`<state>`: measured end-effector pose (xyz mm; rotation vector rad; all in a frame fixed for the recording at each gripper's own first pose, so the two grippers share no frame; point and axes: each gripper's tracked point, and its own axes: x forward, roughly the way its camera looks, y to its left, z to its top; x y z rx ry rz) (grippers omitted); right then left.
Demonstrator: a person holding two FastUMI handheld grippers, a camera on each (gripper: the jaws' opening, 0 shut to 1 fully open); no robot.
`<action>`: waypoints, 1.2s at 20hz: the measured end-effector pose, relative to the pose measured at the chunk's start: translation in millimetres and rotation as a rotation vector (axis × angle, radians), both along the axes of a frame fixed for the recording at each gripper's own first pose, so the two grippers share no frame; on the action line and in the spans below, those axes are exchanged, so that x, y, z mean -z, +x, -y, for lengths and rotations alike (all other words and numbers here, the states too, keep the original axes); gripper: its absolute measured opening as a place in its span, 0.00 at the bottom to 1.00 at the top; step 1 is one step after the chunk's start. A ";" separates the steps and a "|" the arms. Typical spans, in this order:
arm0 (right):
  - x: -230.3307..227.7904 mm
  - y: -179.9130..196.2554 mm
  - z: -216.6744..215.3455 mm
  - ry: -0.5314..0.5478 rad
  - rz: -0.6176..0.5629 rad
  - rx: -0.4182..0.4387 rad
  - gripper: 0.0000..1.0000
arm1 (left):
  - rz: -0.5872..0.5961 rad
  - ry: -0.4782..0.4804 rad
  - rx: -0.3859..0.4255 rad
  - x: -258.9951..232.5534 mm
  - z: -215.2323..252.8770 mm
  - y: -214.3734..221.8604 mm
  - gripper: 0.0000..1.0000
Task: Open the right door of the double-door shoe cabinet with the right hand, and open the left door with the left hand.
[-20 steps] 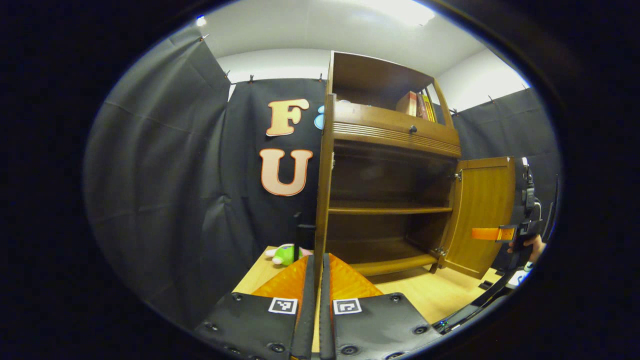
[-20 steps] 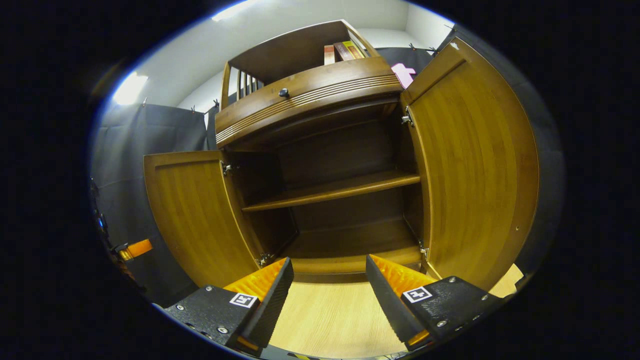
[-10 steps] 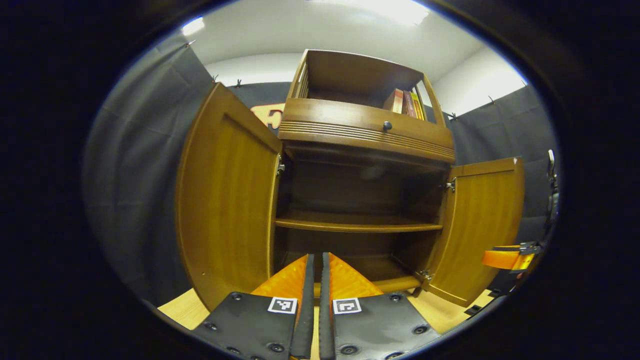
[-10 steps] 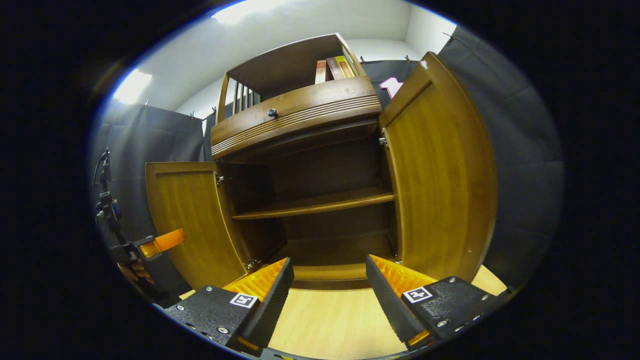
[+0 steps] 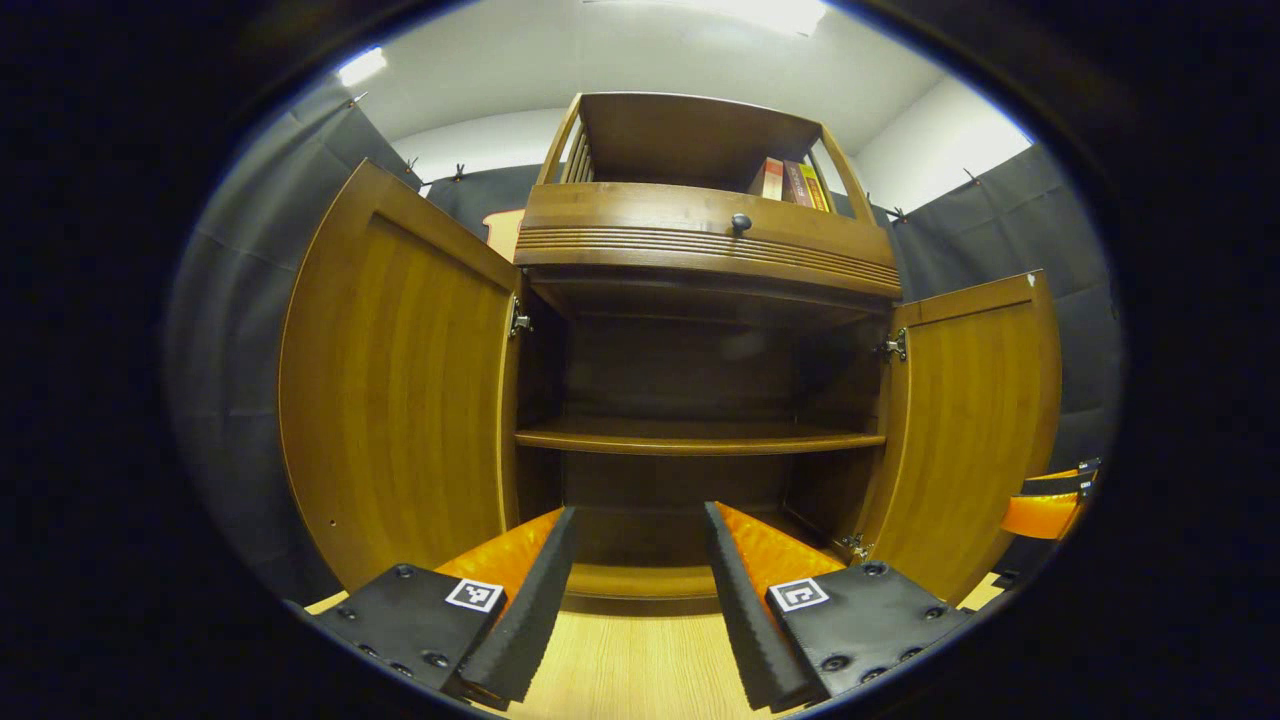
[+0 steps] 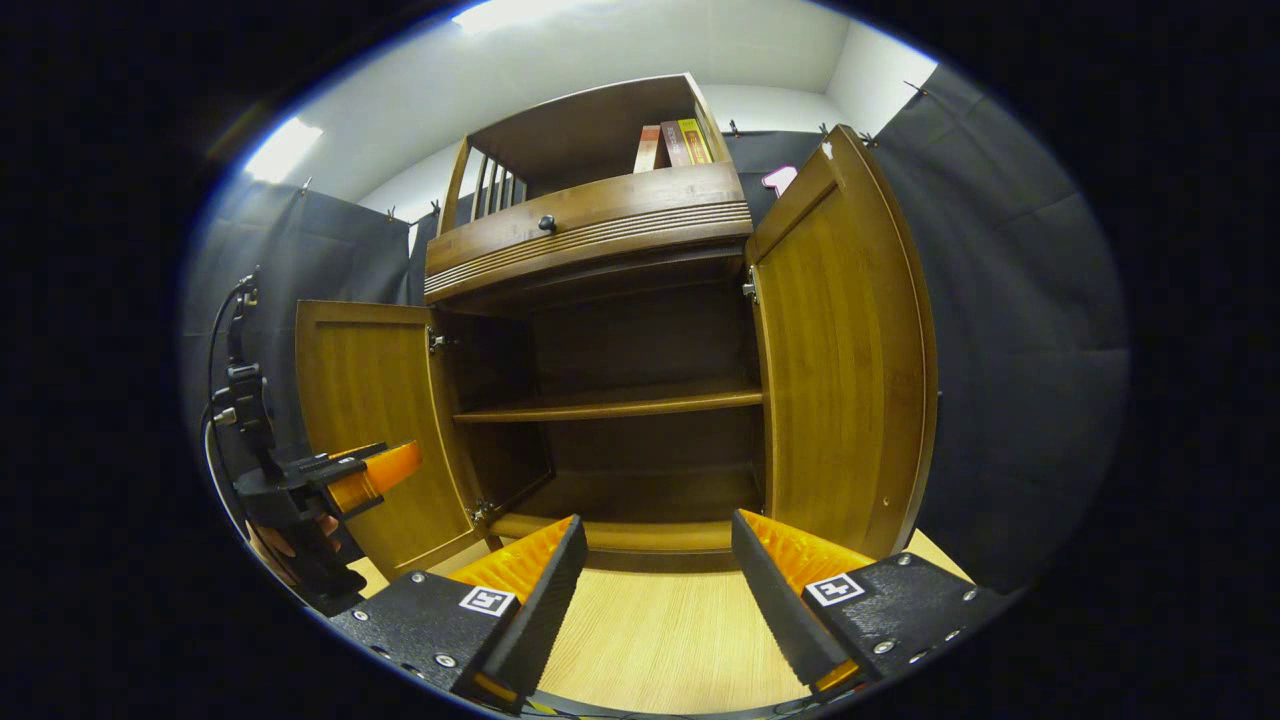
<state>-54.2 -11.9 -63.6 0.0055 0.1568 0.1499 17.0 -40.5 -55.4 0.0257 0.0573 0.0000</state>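
Both doors of the shoe cabinet (image 5: 700,300) stand swung wide, the left door (image 5: 395,390) and the right door (image 5: 975,420) each hinged upright at its own side, with the dark shelves bare between them. The left gripper (image 5: 635,600) and the right gripper (image 6: 655,590) hang low before the opening over the wooden floor (image 6: 650,640), each nearer its own door, fingers spread apart and touching nothing. By my judgement nothing remains to pull, so any coming move is merely a withdrawal straight back from the cabinet.
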 end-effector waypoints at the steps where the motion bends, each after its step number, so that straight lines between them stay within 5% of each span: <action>1: -0.7 1.7 0.6 -0.004 0.002 0.001 0.90 | 0.002 -0.002 -0.004 -1.4 -1.6 -0.4 0.83; 9: 14.8 4.4 -13.1 -0.001 -0.030 -0.033 0.90 | 0.006 0.018 -0.041 -8.2 -15.0 -10.7 0.96; 10: 17.9 3.6 -15.7 0.002 -0.038 -0.040 1.00 | 0.002 0.019 -0.045 -7.1 -16.8 -14.3 0.96; 14: 17.5 -1.2 -17.5 -0.015 -0.032 -0.048 0.90 | 0.003 0.035 -0.053 -7.2 -22.5 -20.5 0.97; 15: 18.7 -0.6 -17.5 -0.016 -0.037 -0.044 1.00 | 0.001 0.047 -0.057 -7.8 -24.4 -21.1 0.95; 16: 19.3 -0.9 -18.6 -0.009 -0.044 -0.045 0.75 | 0.002 0.057 -0.061 -9.6 -26.7 -21.1 0.94; 18: 17.0 -2.9 -22.6 0.004 -0.042 -0.053 1.00 | 0.014 0.058 -0.058 -14.5 -27.2 -21.8 0.97; 24: 14.4 -4.8 -26.1 0.003 -0.033 -0.046 1.00 | 0.028 0.070 -0.047 -19.3 -28.6 -23.8 0.95</action>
